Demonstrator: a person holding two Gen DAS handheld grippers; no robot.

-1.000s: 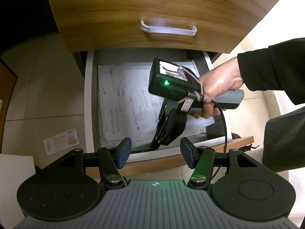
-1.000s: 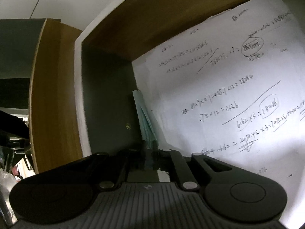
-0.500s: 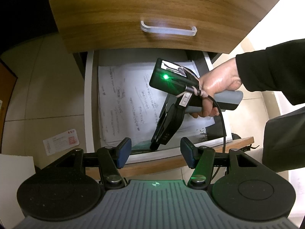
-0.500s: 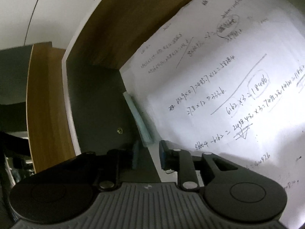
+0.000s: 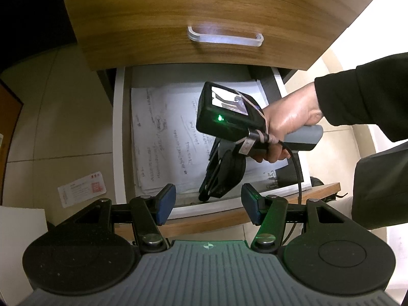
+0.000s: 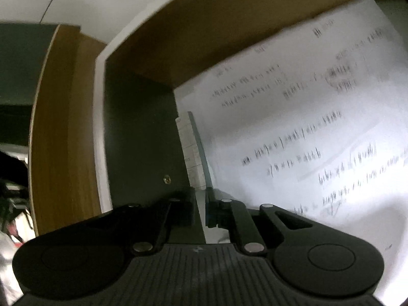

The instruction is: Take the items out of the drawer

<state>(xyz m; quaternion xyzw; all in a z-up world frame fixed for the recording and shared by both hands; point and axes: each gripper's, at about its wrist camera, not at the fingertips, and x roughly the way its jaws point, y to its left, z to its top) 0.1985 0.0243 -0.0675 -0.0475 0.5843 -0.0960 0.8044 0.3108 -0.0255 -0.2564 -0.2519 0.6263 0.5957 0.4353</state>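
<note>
The lower drawer (image 5: 119,137) stands pulled out, with a stack of handwritten white papers (image 5: 163,137) lying in it. My left gripper (image 5: 207,204) is open and empty, held above the drawer's front edge. My right gripper (image 6: 200,210) is down inside the drawer at its front, seen from the left wrist view as a black tool (image 5: 221,176) in the hand. Its fingers are nearly closed around the edge of a thin greenish-white booklet (image 6: 195,158) that stands against the dark drawer wall (image 6: 142,140) beside the papers (image 6: 293,132).
The closed upper drawer with a clear handle (image 5: 224,38) overhangs the open one. A small printed card (image 5: 81,188) lies on the tiled floor to the left. The person's dark sleeve (image 5: 364,97) reaches in from the right.
The right gripper opened half a second ago, then closed again around the booklet's edge and lifted it so its printed face shows. The left gripper has not moved.
</note>
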